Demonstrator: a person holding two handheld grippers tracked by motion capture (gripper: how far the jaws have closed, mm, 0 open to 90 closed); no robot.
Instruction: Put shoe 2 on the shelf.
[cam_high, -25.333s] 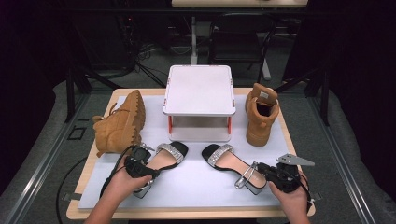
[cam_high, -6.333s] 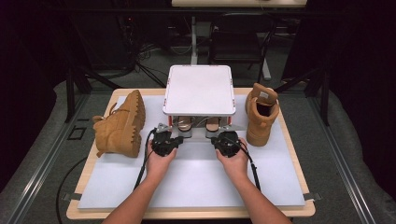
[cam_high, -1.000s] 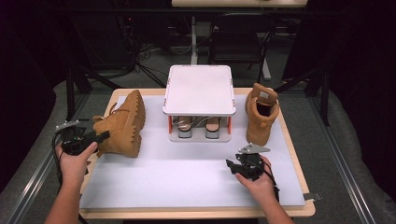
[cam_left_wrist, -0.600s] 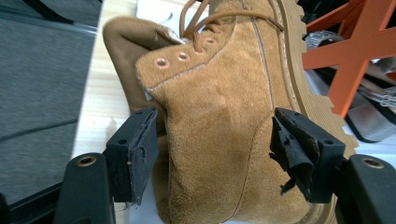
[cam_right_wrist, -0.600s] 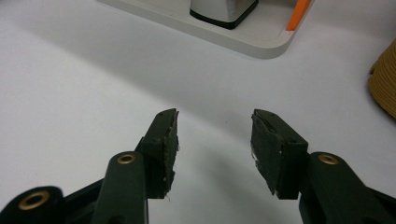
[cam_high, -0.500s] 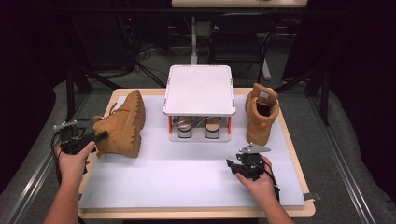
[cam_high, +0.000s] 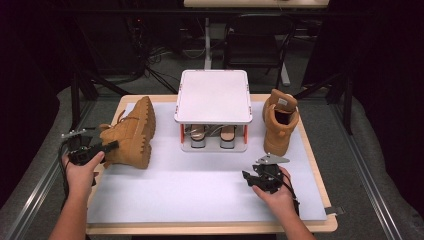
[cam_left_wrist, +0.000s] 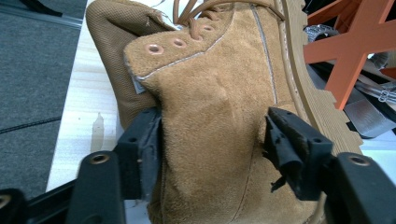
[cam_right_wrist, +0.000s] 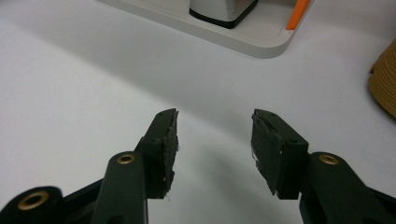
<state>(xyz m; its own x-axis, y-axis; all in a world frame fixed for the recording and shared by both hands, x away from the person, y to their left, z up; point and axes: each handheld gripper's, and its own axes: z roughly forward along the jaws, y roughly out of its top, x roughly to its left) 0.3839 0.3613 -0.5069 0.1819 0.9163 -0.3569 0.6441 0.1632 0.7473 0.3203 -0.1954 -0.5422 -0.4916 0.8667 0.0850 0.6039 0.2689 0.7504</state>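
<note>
A tan suede boot (cam_high: 131, 131) lies on its side at the left of the white mat, sole facing the middle. My left gripper (cam_high: 111, 146) reaches it from the left edge. In the left gripper view its jaws have just been closing, and both pads (cam_left_wrist: 148, 140) now press the suede of the boot (cam_left_wrist: 215, 107) at the heel. The second tan boot (cam_high: 280, 122) stands upright at the right. My right gripper (cam_high: 247, 177) rests low on the mat in front of it, open (cam_right_wrist: 214, 136) with nothing between its pads.
A white two-level stand (cam_high: 213, 97) sits at the middle back, with a pair of sandals (cam_high: 212, 135) under its top. Its base (cam_right_wrist: 261, 39) shows ahead of the right gripper. The wooden table edge (cam_high: 210, 229) frames the mat (cam_high: 190, 190).
The left gripper has edged in toward the lying boot and its jaws have drawn in onto the heel. The right hand and gripper have stayed put.
</note>
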